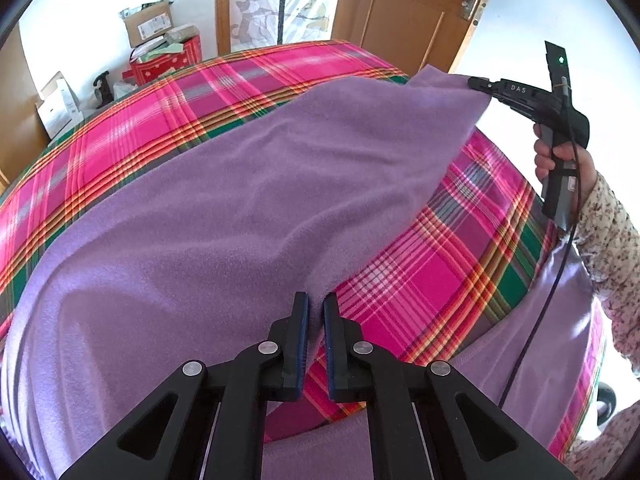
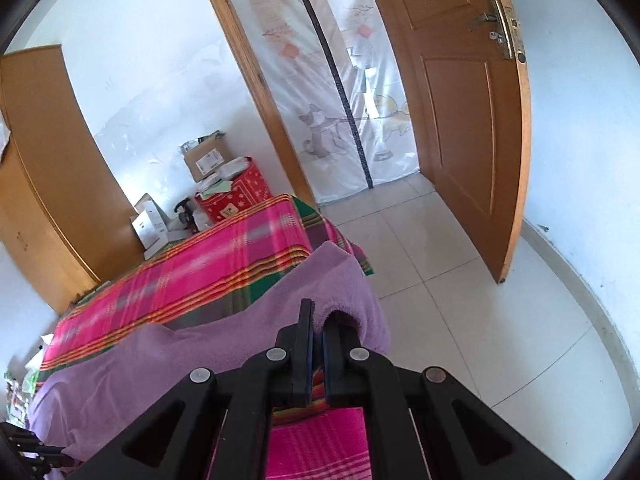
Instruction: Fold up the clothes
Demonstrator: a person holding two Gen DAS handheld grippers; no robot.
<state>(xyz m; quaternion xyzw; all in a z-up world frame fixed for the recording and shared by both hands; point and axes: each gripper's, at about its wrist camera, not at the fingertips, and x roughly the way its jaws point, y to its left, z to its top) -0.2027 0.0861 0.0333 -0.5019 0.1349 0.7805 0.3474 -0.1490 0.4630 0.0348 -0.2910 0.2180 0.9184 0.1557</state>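
Pink plaid bed (image 1: 168,120); tiled floor (image 2: 440,280); open door (image 2: 460,120); boxes (image 2: 204,160), perhaps cardboard.

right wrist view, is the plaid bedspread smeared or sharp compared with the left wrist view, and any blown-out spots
Right wrist view: the plaid bedspread is smeared by motion blur, while the right tool stays crisp. Left wrist view: the plaid is sharp, the purple cloth evenly lit, and the wall is blown out white. Both views curve at the edges.
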